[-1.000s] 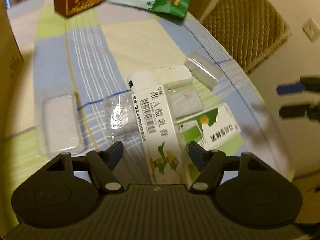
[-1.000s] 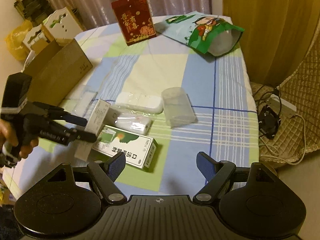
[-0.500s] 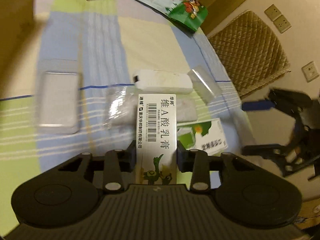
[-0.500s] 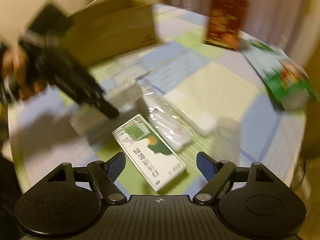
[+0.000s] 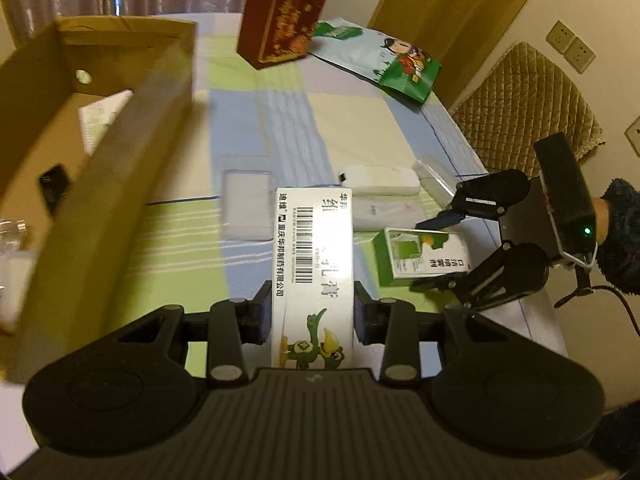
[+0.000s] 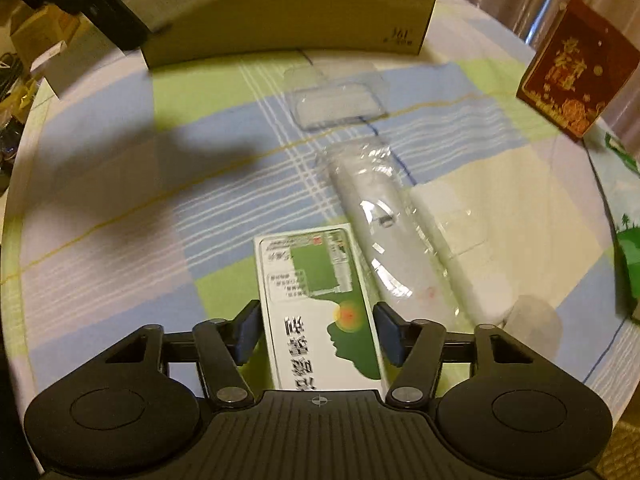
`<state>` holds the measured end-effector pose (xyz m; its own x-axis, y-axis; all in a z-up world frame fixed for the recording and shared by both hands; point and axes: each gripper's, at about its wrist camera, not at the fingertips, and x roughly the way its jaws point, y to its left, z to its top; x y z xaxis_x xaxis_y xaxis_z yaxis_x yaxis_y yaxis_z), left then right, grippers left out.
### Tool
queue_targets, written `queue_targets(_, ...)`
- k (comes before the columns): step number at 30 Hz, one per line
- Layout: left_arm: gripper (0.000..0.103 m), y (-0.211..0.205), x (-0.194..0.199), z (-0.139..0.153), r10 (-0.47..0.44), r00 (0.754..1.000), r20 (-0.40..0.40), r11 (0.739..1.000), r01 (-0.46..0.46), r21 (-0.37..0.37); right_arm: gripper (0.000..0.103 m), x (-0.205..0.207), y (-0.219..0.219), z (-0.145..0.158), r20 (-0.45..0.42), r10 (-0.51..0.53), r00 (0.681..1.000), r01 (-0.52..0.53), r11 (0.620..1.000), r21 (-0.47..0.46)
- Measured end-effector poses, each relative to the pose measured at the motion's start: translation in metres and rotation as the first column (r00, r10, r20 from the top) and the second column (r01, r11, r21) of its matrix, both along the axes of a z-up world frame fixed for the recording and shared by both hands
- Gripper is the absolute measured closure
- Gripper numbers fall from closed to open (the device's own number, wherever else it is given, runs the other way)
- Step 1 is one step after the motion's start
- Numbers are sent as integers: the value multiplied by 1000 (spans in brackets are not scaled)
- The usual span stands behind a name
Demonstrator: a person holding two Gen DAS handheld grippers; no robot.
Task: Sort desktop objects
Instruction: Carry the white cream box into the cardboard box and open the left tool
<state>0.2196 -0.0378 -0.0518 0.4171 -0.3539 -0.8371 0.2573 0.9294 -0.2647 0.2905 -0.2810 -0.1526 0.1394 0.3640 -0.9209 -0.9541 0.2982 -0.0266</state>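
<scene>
The left gripper point(image 5: 313, 314), open around the long white ointment box point(image 5: 313, 256) a second ago, now clamps it and has lifted it off the table point(image 5: 360, 128) near the cardboard box point(image 5: 132, 128) at the left edge. The right gripper point(image 6: 316, 334) has dropped over the green-and-white medicine box point(image 6: 316, 280) near the table's front edge, jaws closing, pads not yet touching. Both boxes look bound for the carton.

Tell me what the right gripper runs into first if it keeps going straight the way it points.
Most likely the green and white medicine box: it already lies between the closing fingers of the right gripper, which angles steeply down. The pads look slightly clear of its sides. Right beneath the box is the checked tablecloth.
</scene>
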Motion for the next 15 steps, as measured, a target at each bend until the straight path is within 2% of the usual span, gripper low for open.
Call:
queue_targets(3, 70, 15, -13, 14, -1, 1000, 20, 1000, 0, 23, 48, -3, 6, 2, -28, -94, 995, 94, 995, -25)
queue_targets(6, 70, 39, -19, 34, -18, 998, 57, 999, 15, 50, 48, -2, 9, 7, -99, -251, 963, 250, 968, -21)
queue_targets(9, 70, 67, -16, 55, -39, 994, 98, 996, 30, 88, 48, 3, 9, 19, -213, -403, 890, 416, 909, 18)
queue_targets(15, 70, 132, 22, 74, -83, 988, 134, 976, 53, 211, 48, 12, 29, 46, -388, -595, 704, 669, 738, 83)
